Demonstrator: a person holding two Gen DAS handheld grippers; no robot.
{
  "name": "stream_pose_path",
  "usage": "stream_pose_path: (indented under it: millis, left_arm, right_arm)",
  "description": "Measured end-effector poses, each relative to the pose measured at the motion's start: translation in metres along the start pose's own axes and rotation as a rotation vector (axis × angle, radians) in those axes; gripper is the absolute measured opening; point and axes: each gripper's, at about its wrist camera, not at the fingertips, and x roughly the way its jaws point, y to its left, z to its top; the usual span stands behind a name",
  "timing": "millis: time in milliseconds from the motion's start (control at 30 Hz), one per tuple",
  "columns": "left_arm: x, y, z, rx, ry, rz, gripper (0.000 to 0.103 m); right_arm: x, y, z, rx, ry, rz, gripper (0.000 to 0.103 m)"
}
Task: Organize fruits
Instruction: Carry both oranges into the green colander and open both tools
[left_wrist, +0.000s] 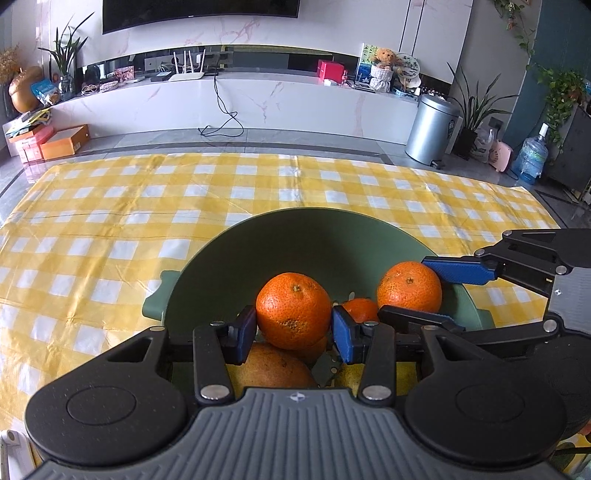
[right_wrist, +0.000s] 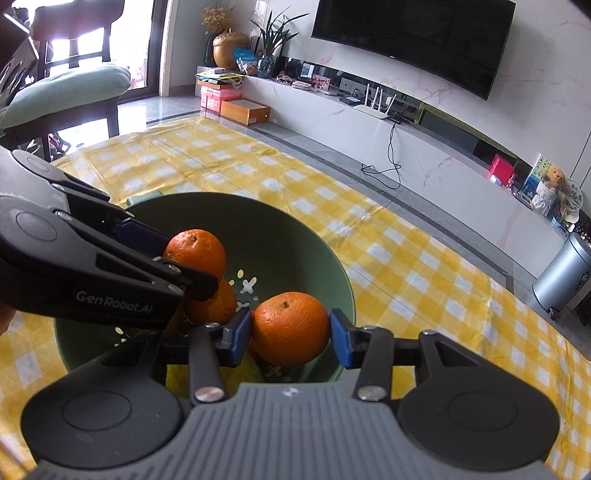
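Both grippers are working over the green colander bowl (left_wrist: 229, 266), crowding its right rim; yellow checked cloth (left_wrist: 110, 229) is lying bare all around. Left gripper (left_wrist: 293, 321) is pinching an orange mandarin (left_wrist: 293, 310), pads tight on both sides. Right gripper (right_wrist: 290, 332) is clamping another mandarin (right_wrist: 290, 328). More fruit is sitting below. "GenRobot.AI" is showing on the left gripper's side.

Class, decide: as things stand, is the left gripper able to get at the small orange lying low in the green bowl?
Probably not yet. The left gripper is shut on an orange, so its fingers are occupied. The small orange lies lower in the green bowl, partly behind the right gripper.
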Motion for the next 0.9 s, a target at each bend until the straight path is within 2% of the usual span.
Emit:
stream_pose_path:
  millis: [333,633,733,900]
  left_arm:
    - [0.006,-0.001,-0.001,0.004,-0.009,0.02,0.053]
    - [0.004,-0.001,-0.003,0.003,-0.016,0.035,0.062]
    - [-0.001,-0.001,-0.003,0.003,-0.039,0.032,0.069]
    - [-0.011,-0.002,-0.002,-0.006,-0.067,0.029,0.071]
  right_arm:
    - [0.007,0.002,-0.001,-0.012,0.009,-0.013,0.044]
    - [0.006,0.005,-0.001,-0.023,0.007,-0.022,0.044]
    - [0.003,0.006,-0.001,-0.029,-0.014,-0.027,0.05]
    - [-0.002,0.007,0.003,-0.037,-0.034,-0.036,0.054]
